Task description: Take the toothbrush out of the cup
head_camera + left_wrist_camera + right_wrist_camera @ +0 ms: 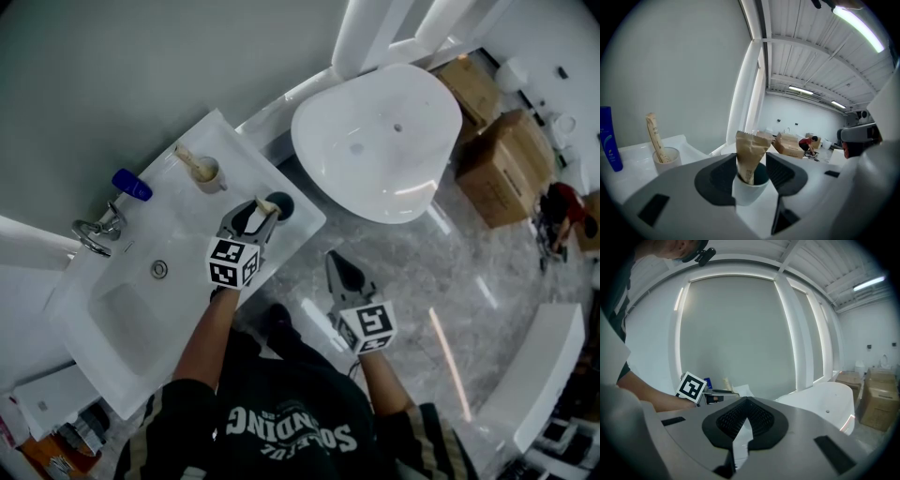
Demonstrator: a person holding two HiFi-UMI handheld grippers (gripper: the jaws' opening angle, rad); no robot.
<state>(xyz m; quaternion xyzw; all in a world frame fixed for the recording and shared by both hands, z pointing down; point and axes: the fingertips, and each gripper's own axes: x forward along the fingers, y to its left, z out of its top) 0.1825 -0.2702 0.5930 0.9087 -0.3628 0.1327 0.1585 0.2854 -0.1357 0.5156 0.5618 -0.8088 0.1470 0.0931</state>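
Left gripper (263, 210) sits spread loose around the cup (749, 188). The toothbrush (751, 154) in it is hidden under its paper wrapper. Right gripper (746, 402), well apart from the cup, is pinched closed and empty.

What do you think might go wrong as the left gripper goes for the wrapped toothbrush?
The open left gripper straddles the cup as well as the paper-wrapped toothbrush; closing here would likely clamp the cup instead. The cup stands close to the counter edge, so a nudge might tip it off.
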